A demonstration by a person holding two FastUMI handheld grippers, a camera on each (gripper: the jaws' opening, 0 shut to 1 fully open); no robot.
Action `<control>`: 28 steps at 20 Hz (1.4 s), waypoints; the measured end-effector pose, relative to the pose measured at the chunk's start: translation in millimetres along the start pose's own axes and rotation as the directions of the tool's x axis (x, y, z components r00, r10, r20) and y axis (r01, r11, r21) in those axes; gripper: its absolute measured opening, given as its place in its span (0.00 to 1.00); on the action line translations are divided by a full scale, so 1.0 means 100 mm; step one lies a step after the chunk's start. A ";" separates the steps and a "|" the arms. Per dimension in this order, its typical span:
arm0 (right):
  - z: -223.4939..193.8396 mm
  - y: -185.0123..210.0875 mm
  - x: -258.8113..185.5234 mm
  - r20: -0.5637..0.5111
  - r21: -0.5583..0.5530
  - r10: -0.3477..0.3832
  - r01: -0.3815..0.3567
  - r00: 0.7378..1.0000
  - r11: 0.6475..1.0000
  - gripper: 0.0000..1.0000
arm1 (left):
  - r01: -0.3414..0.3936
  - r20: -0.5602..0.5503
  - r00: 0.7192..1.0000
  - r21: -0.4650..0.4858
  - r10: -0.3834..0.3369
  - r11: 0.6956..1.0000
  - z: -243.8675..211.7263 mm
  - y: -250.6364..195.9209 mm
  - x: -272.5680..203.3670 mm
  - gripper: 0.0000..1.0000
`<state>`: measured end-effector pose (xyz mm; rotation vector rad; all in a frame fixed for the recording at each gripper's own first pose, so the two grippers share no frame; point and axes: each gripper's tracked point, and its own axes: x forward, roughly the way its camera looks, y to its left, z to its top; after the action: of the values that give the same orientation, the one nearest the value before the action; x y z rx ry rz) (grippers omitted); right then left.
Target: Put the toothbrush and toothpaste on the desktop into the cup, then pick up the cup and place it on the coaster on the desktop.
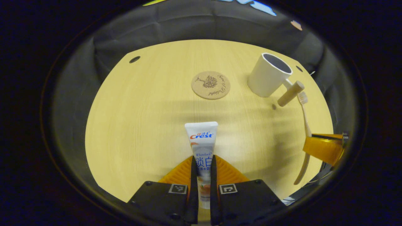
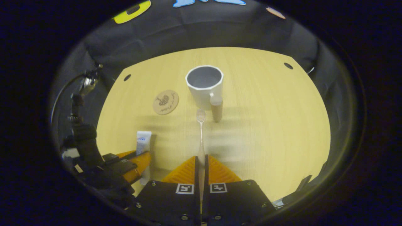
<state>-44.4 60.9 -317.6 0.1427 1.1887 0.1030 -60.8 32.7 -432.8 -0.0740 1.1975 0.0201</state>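
Toothpaste (image 1: 202, 147) pinched between left hand-held gripper (image 1: 201, 166) fingers (flat).

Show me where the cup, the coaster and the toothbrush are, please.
cup (image 2: 205, 86), right gripper view, on its outer wall below the rim.
coaster (image 1: 210, 85), left gripper view, on the middle of its printed face.
toothbrush (image 2: 201, 115), right gripper view, on its bristle head.

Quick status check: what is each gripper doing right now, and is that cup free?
Left hand-held gripper shut on toothpaste tube. Right hand-held gripper shut on toothbrush. White cup empty, path clear.
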 end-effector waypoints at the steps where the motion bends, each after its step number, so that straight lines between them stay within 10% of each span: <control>1: 0.13 0.02 -0.06 0.027 0.004 0.006 -0.007 1.000 1.000 0.04 | 0.000 0.004 1.000 -0.001 0.000 1.000 0.01 0.00 -0.01 0.23; 28: 2.38 -0.13 0.19 0.368 0.101 0.037 -0.080 0.929 0.992 0.03 | 0.068 0.143 0.989 -0.145 -0.047 0.987 0.34 -0.14 -1.09 0.23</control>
<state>184.1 37.1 -249.9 0.2866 0.8168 0.0572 -68.4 24.0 -318.8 -0.2356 1.0529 0.0640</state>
